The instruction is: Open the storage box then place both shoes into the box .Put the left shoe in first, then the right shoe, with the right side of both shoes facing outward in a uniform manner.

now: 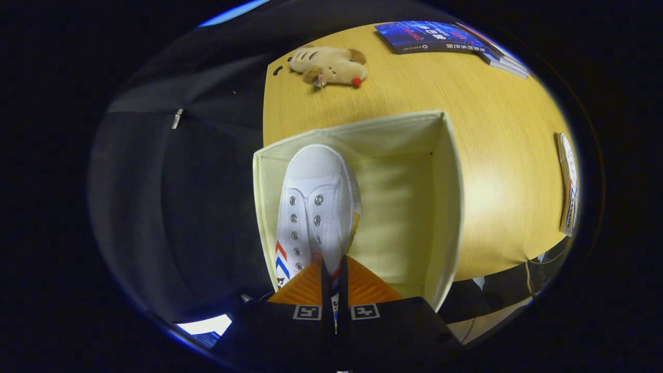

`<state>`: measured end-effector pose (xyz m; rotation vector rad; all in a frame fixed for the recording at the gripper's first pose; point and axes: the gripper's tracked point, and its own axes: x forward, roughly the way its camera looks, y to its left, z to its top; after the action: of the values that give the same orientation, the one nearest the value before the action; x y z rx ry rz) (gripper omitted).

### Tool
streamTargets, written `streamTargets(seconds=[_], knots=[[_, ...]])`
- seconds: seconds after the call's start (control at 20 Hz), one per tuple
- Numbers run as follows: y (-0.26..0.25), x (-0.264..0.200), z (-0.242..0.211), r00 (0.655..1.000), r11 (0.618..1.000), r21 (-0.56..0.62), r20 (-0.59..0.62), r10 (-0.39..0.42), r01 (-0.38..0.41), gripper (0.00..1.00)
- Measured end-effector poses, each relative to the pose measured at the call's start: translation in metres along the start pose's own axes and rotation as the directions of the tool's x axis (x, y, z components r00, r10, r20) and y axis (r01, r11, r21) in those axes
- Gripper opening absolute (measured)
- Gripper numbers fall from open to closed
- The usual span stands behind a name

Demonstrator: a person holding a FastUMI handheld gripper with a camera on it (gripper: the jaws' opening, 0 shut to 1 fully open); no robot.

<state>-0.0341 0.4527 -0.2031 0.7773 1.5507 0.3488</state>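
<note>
A cream fabric storage box (449, 171) stands open on the wooden table, seen from above. I hold a white canvas shoe (316, 191) with metal eyelets and red and blue stripes on its side. It hangs toe-forward inside the box, against the box's left wall. My gripper (331, 272) is shut on the shoe's rear part, and both fingers press close together on it. The heel is hidden behind the fingers. A second white shoe (568, 181) lies on its side on the table, well to the right of the box.
A plush toy animal (329, 65) lies on the table beyond the box. A stack of books (440, 37) sits at the table's far right corner. The table's left edge runs just past the box, with dark floor beside it.
</note>
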Motion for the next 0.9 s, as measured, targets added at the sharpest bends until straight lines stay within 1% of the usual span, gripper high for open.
streamTargets(seconds=[0.2, 0.35, 0.45, 0.55, 0.65, 0.7, 0.8, 0.85, 0.9], knots=[[-0.006, 0.030, -0.008, 0.998, 0.998, -0.006, -0.013, -0.055, 0.055, 0.06], [-0.007, 0.041, -0.010, 0.999, 0.999, 0.018, -0.012, -0.049, 0.049, 0.06], [-0.008, 0.049, -0.006, 0.999, 0.999, 0.010, -0.004, -0.050, 0.050, 0.06], [-0.017, 0.059, -0.007, 0.997, 0.997, -0.009, -0.012, -0.083, 0.083, 0.06], [-0.023, 0.064, -0.015, 0.996, 0.997, -0.003, -0.033, -0.081, 0.081, 0.06], [-0.023, 0.066, -0.015, 0.997, 0.998, 0.014, -0.036, -0.068, 0.069, 0.07], [-0.022, 0.062, -0.019, 0.998, 0.998, 0.056, -0.048, -0.036, 0.038, 0.13], [-0.023, 0.060, -0.021, 0.998, 0.997, 0.072, -0.054, -0.028, 0.031, 0.20], [-0.020, 0.060, -0.021, 0.998, 0.996, 0.085, -0.055, -0.006, 0.011, 0.22]])
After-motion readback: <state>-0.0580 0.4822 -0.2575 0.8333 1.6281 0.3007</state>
